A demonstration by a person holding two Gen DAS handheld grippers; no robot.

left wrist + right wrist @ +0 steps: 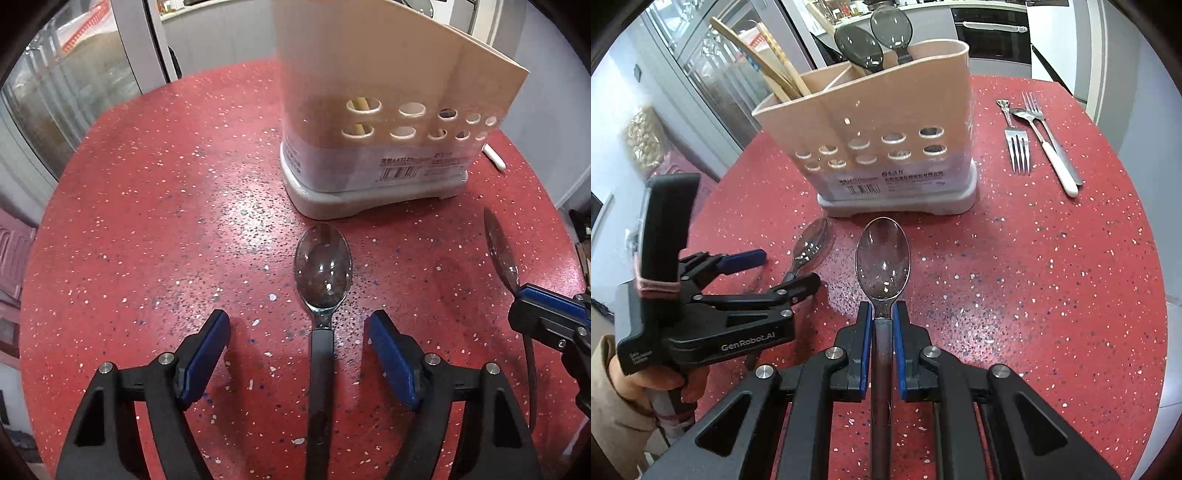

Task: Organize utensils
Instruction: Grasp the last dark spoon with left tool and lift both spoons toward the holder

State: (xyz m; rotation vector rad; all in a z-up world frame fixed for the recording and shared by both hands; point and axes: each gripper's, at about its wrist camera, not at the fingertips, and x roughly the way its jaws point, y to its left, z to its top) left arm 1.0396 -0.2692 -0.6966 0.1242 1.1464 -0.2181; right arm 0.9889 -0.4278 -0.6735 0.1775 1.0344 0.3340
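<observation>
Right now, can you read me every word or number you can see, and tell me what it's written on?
"GenRobot.AI": on the side of the left gripper.
Small white print on its handle end: too small to read.
Label with barcode on the utensil holder: letters and numbers too blurred to read.
Nothing else has writing.

The worktop [147,221] is glossy red stone-like composite with pale speckles. Ahead of both sets of jaws, the caddy [886,122] is matt beige plastic on a glossier grey base, holding wooden chopsticks [775,74]. The spoons [322,266] have clear, smoky, glossy plastic bowls and dark handles. Right of the right jaws, the forks [1017,147] are polished metal.
</observation>
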